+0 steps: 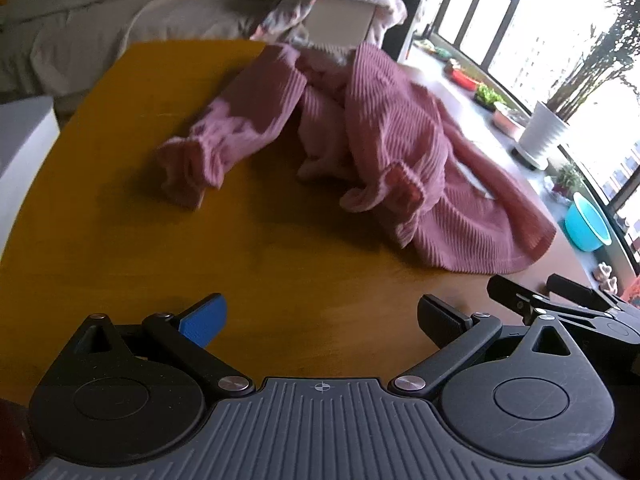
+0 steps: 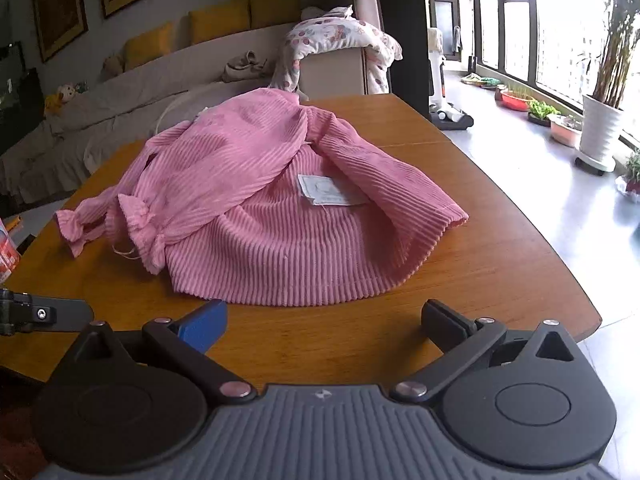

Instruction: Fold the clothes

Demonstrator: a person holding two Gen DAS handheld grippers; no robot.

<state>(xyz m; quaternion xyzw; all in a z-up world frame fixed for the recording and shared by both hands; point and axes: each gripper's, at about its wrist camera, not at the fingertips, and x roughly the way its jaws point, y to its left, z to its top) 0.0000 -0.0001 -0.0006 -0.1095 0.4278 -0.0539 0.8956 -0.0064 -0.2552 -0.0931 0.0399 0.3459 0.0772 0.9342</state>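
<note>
Pink ribbed garment (image 2: 280, 208) lies rumpled straight ahead of right gripper (image 2: 324, 320), hem nearest; ahead-right of left gripper (image 1: 322, 320). Both spread wide, holding nothing.

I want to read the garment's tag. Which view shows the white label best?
The right wrist view: the white label lies flat and fully visible on the pink ribbed garment. The left wrist view shows only a blurred, partly hidden sliver of it.
</note>
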